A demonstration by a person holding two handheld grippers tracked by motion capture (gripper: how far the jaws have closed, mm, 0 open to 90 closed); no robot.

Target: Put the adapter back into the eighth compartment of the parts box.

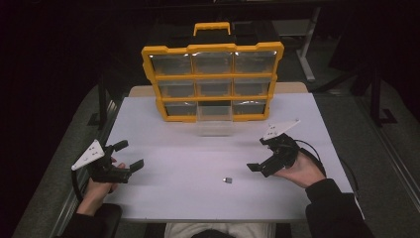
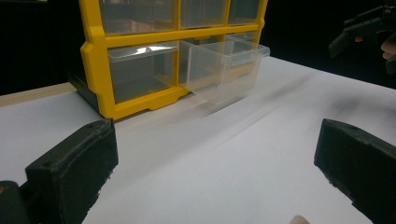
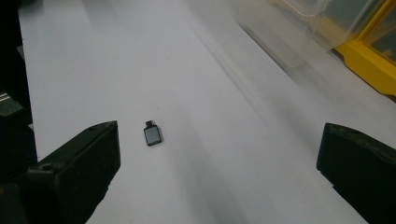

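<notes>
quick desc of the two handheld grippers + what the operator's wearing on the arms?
Both are black two-jaw units with blocky, matte jaws. The left gripper and the right gripper each carry a pale grey three-cornered plate on top with small dots on it, and each trails a black cable. Both hands are bare; the right sleeve is dark, the left sleeve also looks dark.

A small dark grey adapter point(image 1: 228, 179) lies flat on the white table point(image 1: 173, 193), near the front edge and a little right of centre. It is squarish with a short plug stub at one end point(image 3: 153, 134). It lies alone, untouched, well apart from the clear drawer point(image 1: 214, 119) pulled out of the yellow organiser point(image 1: 148, 57) at the far side.
</notes>
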